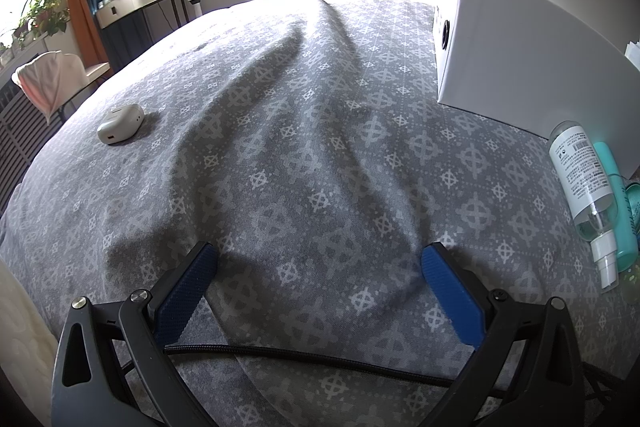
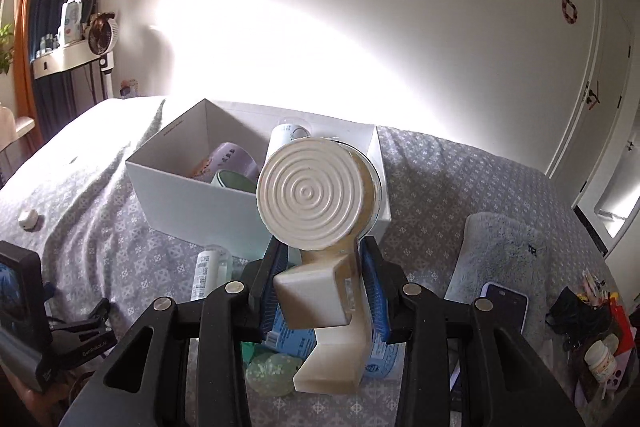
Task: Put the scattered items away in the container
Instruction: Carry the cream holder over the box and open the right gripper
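Note:
My right gripper [image 2: 320, 291] is shut on the handle of a cream-coloured device [image 2: 312, 199] with a round ribbed face, lifted above the bed in front of the white box [image 2: 200, 199]. The box [image 1: 500, 67] holds a purple item [image 2: 234, 157], a green-lidded jar [image 2: 230, 181] and a white bottle [image 2: 286, 137]. My left gripper [image 1: 320, 267] hangs open over the patterned grey bedspread with nothing between its fingers. A white earbud case [image 1: 120, 125] lies on the bed at the far left. A clear spray bottle [image 1: 584, 187] and a teal tube [image 1: 622, 211] lie beside the box.
Under the right gripper lie a labelled bottle [image 2: 206, 273], a blue-and-white pack [image 2: 288, 335] and pale green discs [image 2: 268, 371]. A fluffy grey towel [image 2: 508, 259] carries a phone [image 2: 506, 307]. Small clutter [image 2: 596, 339] sits at the right bed edge. A black cable [image 1: 320, 359] crosses near the left gripper.

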The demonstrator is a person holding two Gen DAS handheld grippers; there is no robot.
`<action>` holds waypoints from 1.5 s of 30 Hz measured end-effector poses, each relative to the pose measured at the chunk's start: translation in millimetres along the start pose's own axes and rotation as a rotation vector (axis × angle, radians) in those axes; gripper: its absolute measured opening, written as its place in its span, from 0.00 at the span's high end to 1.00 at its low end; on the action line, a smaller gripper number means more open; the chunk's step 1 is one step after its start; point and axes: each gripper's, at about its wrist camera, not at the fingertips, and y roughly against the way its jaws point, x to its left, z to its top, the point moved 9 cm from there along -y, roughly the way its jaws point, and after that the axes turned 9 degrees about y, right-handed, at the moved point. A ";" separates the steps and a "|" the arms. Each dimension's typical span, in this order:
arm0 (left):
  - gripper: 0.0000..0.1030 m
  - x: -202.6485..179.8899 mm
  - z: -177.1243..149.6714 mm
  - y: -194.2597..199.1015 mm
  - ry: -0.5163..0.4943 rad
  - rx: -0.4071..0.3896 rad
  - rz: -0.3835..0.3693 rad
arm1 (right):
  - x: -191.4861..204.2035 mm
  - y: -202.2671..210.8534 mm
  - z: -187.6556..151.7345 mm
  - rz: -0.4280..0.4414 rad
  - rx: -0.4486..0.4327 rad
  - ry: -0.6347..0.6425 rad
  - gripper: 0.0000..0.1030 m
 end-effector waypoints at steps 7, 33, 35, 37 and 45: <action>0.00 0.7 0.3 -0.6 0.000 0.000 0.000 | -4.5 -34.0 62.2 -0.064 -0.072 0.031 0.66; 0.00 0.2 0.0 -1.2 0.000 0.000 0.001 | 8.5 -37.9 28.5 -0.091 -0.035 -0.025 0.00; 0.00 0.4 0.1 -1.4 0.000 0.000 0.000 | 16.2 -26.2 5.2 -0.061 -0.002 -0.038 0.00; 0.00 0.9 0.3 -1.6 0.000 0.000 0.001 | 22.4 -17.8 -25.3 -0.026 0.048 -0.057 0.00; 0.00 0.6 0.2 -1.5 0.000 0.000 0.001 | 19.8 -14.4 -169.5 0.045 0.377 -0.234 0.00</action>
